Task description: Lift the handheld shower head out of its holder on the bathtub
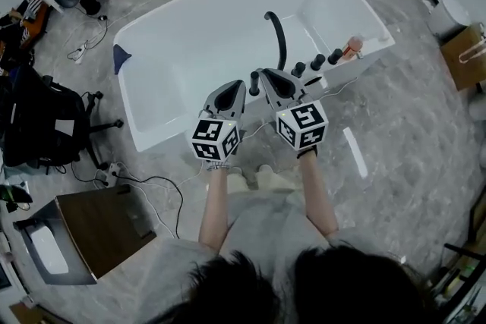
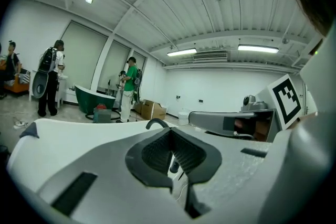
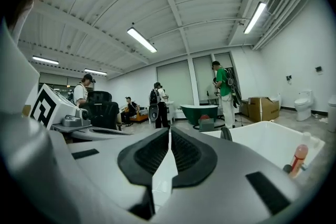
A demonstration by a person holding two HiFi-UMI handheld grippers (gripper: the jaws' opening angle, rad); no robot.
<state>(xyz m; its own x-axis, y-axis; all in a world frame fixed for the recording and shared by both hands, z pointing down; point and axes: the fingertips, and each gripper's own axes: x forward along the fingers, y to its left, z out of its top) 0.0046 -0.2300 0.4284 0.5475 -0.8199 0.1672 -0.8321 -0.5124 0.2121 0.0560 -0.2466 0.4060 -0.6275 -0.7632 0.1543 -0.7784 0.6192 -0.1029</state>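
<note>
The left claw (image 1: 232,92) has its jaws together, pads meeting at the tip with nothing clamped; through the slit below the tip, its own view shows only a dark upright shape that cannot be made out clearly. The right claw (image 1: 267,78) is likewise closed and empty, pad against pad. Both are held side by side, just apart, at the near rim of the white bathtub (image 1: 190,42). Between their tips the black handheld shower head (image 1: 254,82) stands upright in its holder on that rim, close to both claws, with neither gripping it. Beyond it the black spout (image 1: 278,38) arches over the basin, and to its right along the rim sit three black knobs (image 1: 317,61) and a pinkish bottle (image 1: 351,48). The basin beyond the rim is open and bare. The grey floor (image 1: 402,125) to the right of the tub lies open as far as a cardboard box (image 1: 463,55); to the left, a black chair (image 1: 38,121) and loose cables (image 1: 156,182) crowd the space.
</note>
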